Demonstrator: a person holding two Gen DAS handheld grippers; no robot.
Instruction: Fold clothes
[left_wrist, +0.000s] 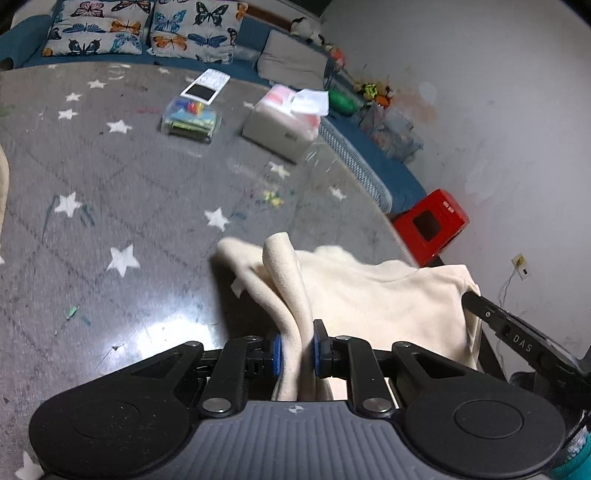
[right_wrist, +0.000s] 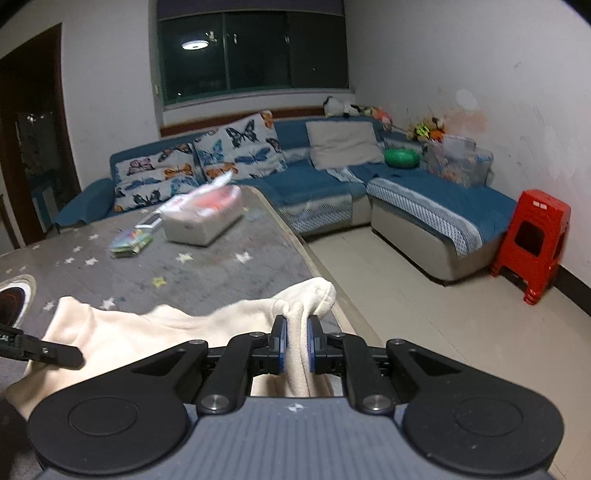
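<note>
Right up close in the left wrist view, the left gripper (left_wrist: 297, 350) has its two blue pads squeezed on a bunched fold of the cream cloth (left_wrist: 369, 295). The pads are almost together, with only the soft cloth between them. The cloth sticks up above the pads and spreads out to the right, toward the black tip of the other tool at the edge of the picture.

In the right wrist view, the right gripper (right_wrist: 296, 343) is the same. Its blue pads pinch a thick fold of the cream cloth (right_wrist: 147, 332) and are nearly closed on it. From there the cloth stretches left to the other tool's black finger. The cloth lies at the near edge of the gray table with white stars (right_wrist: 207, 273), close to its corner.

Farther back on the table sit a white tissue box (right_wrist: 201, 221) and a small clear box of colorful things (right_wrist: 131, 242). Behind the table is a blue sofa (right_wrist: 406, 192) with butterfly pillows (right_wrist: 199, 162). A red plastic stool (right_wrist: 532, 240) stands on the floor by the white wall.
</note>
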